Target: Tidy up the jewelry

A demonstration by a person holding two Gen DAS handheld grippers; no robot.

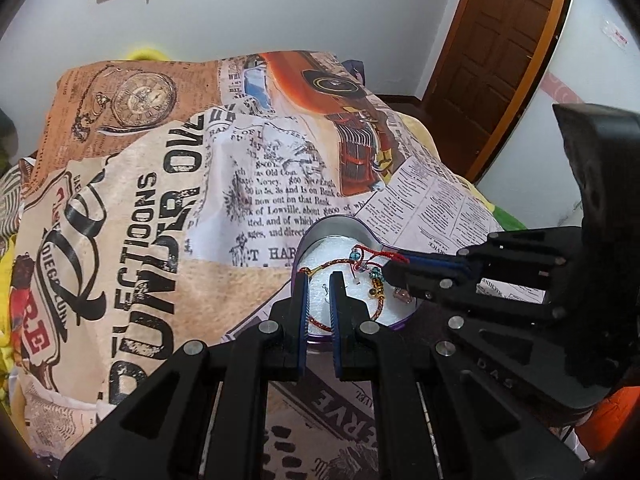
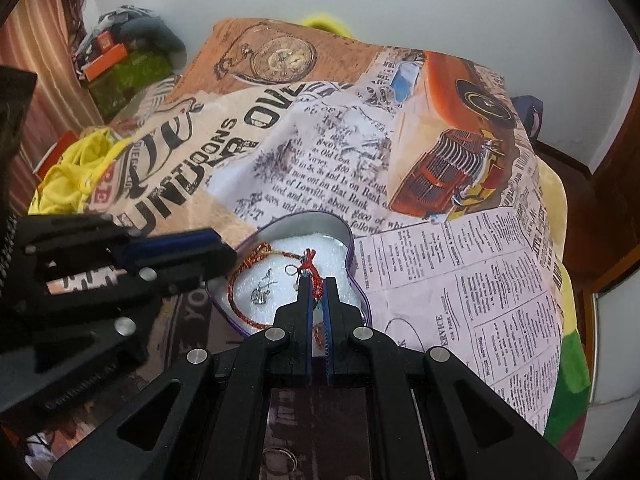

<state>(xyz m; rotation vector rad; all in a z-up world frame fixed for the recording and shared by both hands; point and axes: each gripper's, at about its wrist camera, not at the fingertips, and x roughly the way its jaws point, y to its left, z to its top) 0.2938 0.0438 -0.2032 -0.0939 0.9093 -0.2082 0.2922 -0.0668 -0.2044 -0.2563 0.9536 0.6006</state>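
Note:
A purple heart-shaped tin [image 1: 340,222] [image 2: 312,216] lined with white foam sits on the printed cloth. In it lie a red and gold braided bracelet [image 1: 372,254] [image 2: 232,292] with small beads and a silver earring [image 2: 262,294]. My left gripper [image 1: 321,278] [image 2: 226,256] straddles the tin's near-left wall, one finger outside and one inside, shut on the rim. From the right, my right gripper [image 2: 318,282] [image 1: 386,272] points down into the tin, shut on the bracelet's red knotted end just above the foam.
A cloth [image 1: 248,184] printed with newspaper text, a pocket watch and an orange car covers the surface. A yellow garment [image 2: 76,168] lies at the left edge. A metal ring [image 2: 280,458] rests on the cloth under my right gripper. A wooden door [image 1: 500,40] stands far right.

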